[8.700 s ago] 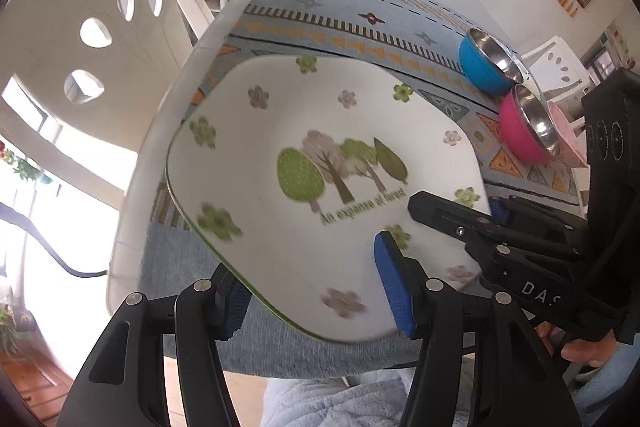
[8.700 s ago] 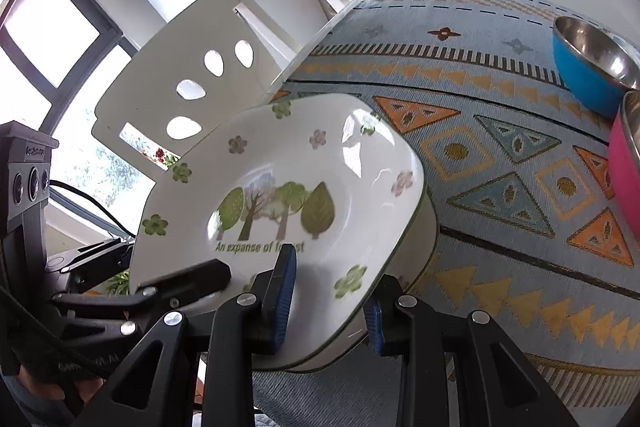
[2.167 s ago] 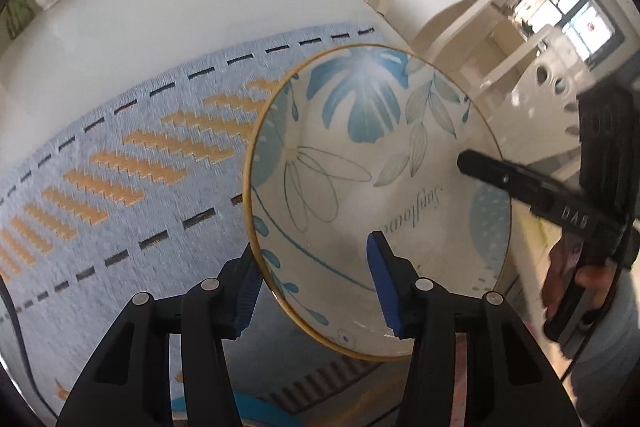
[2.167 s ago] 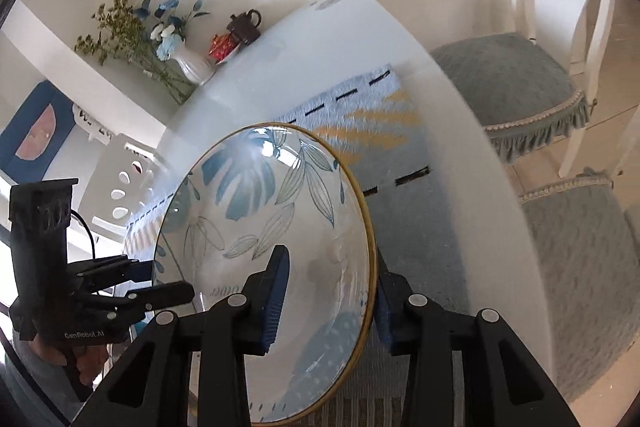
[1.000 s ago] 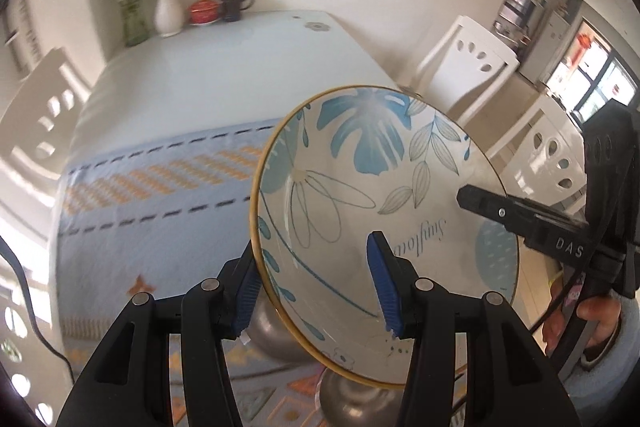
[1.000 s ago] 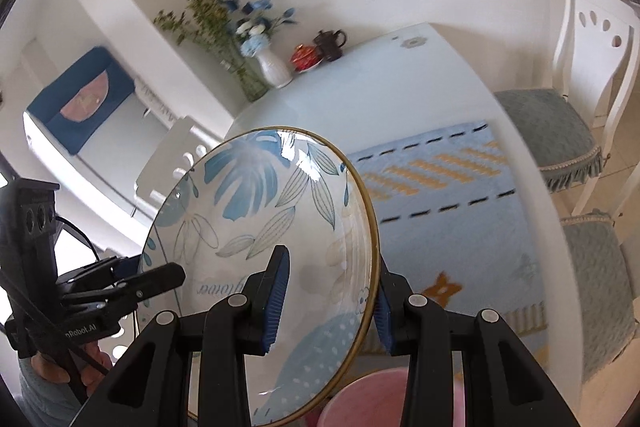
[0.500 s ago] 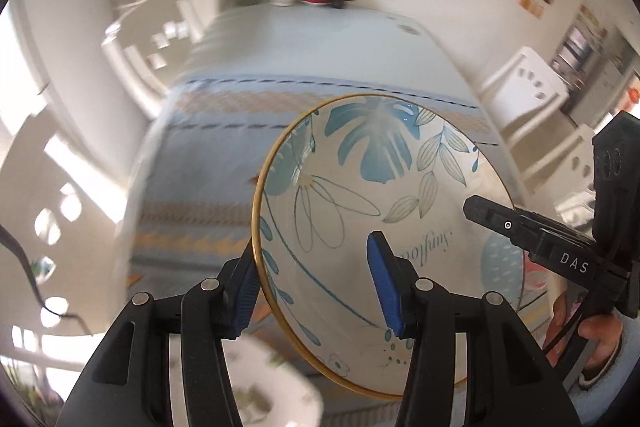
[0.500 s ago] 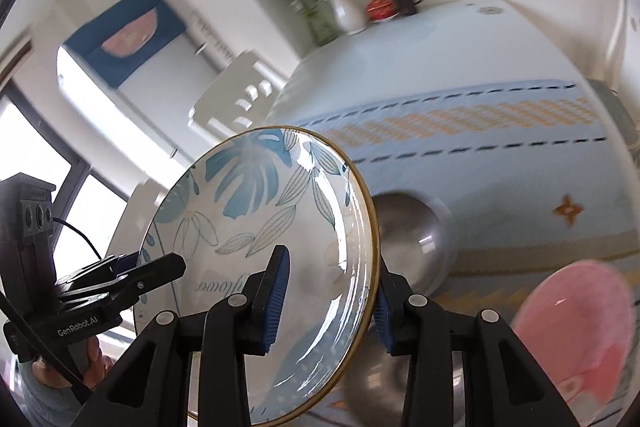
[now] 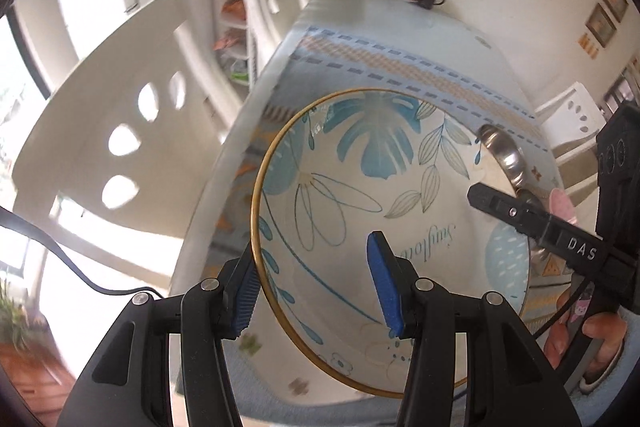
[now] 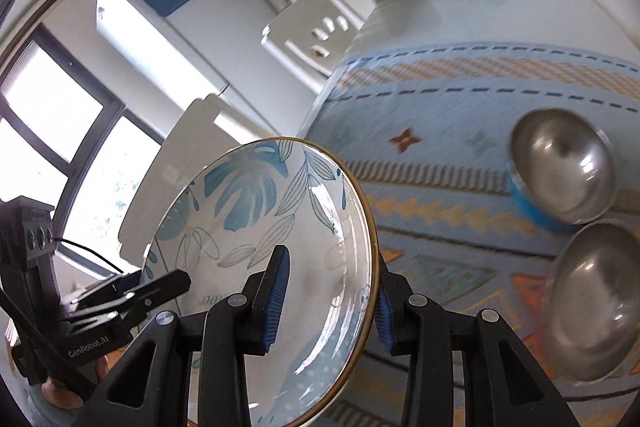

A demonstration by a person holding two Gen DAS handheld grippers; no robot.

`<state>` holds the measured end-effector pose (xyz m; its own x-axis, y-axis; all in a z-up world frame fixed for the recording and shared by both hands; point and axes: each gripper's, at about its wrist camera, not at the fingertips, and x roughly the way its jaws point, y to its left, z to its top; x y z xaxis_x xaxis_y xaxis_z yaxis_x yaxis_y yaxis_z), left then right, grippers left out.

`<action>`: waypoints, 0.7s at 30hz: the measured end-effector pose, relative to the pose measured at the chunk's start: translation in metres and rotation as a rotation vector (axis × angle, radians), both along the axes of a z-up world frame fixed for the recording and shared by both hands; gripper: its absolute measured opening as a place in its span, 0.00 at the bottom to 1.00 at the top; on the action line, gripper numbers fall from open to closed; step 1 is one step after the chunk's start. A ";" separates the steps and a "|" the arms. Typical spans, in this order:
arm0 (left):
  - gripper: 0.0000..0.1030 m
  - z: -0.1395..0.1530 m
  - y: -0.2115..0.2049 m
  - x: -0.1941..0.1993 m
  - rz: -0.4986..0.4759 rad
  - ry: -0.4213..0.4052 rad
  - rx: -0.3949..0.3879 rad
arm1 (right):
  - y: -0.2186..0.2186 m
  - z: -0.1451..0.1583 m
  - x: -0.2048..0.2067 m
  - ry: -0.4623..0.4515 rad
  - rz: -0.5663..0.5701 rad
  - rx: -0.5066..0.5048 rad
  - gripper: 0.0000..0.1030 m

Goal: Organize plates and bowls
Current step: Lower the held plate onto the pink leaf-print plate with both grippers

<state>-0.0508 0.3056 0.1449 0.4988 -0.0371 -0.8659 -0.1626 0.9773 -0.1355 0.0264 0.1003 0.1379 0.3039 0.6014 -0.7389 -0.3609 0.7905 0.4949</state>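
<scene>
A: Which tools carry the round white ceramic plate with blue leaf print and gold rim (image 9: 384, 187)?

B: Both; the left gripper (image 9: 316, 285) clamps its rim at seven o'clock, blue pads either side; the right gripper (image 10: 330, 297) pinches the opposite edge at three o'clock.

A: And where is the plate?

B: Aloft, tilted, above the pale blue patterned tablecloth (image 10: 440, 115); two steel-lined bowls, the blue-sided bowl (image 10: 560, 167) and the second steel bowl (image 10: 592, 307), sit at three o'clock in the right wrist view; a white chair (image 9: 120, 131) stands at nine o'clock.
</scene>
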 end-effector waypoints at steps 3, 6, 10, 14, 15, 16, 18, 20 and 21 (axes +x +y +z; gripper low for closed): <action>0.45 -0.011 0.007 -0.015 0.007 0.026 -0.003 | 0.013 -0.008 -0.012 0.012 0.018 -0.003 0.37; 0.45 -0.024 0.010 -0.026 -0.010 0.060 -0.010 | 0.020 -0.016 -0.021 0.025 0.022 -0.014 0.37; 0.45 -0.044 0.012 -0.034 0.009 0.093 -0.063 | 0.023 -0.028 -0.034 0.035 0.016 -0.048 0.37; 0.45 -0.060 0.014 -0.037 0.015 0.132 -0.077 | 0.024 -0.038 -0.040 0.043 0.006 -0.070 0.37; 0.45 -0.063 0.015 -0.038 0.015 0.140 -0.079 | 0.023 -0.040 -0.041 0.047 0.004 -0.072 0.37; 0.45 -0.064 0.016 -0.040 0.016 0.141 -0.081 | 0.023 -0.043 -0.044 0.052 0.001 -0.076 0.37; 0.45 -0.066 0.018 -0.042 0.022 0.140 -0.078 | 0.023 -0.050 -0.048 0.065 -0.004 -0.081 0.37; 0.45 -0.067 0.020 -0.043 0.025 0.140 -0.072 | 0.024 -0.054 -0.051 0.077 -0.007 -0.079 0.37; 0.45 -0.069 0.021 -0.042 0.027 0.145 -0.071 | 0.025 -0.056 -0.053 0.082 -0.007 -0.081 0.37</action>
